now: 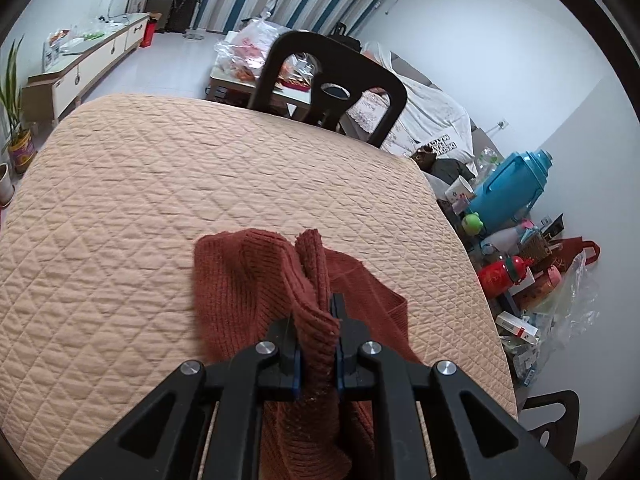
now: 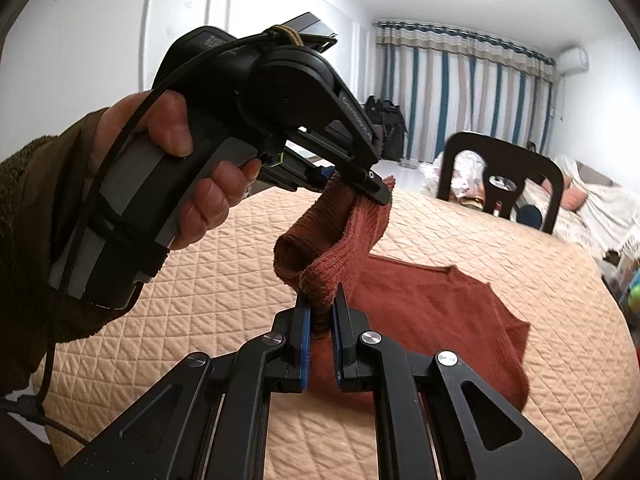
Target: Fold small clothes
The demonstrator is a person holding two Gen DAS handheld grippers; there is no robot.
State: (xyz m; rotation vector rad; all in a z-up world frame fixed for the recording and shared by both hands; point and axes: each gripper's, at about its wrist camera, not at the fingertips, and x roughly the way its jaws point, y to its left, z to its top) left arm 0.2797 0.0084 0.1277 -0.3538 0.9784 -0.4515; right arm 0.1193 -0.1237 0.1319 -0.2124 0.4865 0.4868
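Note:
A small rust-red knit sweater (image 2: pixel 436 312) lies on the peach quilted table cover (image 2: pixel 520 248). My left gripper (image 1: pixel 318 312) is shut on a bunched edge of the sweater (image 1: pixel 248 276) and holds it just above the table. In the right wrist view the left gripper (image 2: pixel 376 188) shows at upper left, held in a hand, pinching the knit strip. My right gripper (image 2: pixel 320 300) is shut on the other end of the same raised strip, below the left one. The sweater's body trails flat to the right.
A black chair (image 1: pixel 332 80) stands at the table's far edge; it also shows in the right wrist view (image 2: pixel 500 176). To the table's right is clutter: a blue thermos jug (image 1: pixel 508 188), bottles, boxes and bags. A sofa with white cloth (image 1: pixel 432 112) lies beyond.

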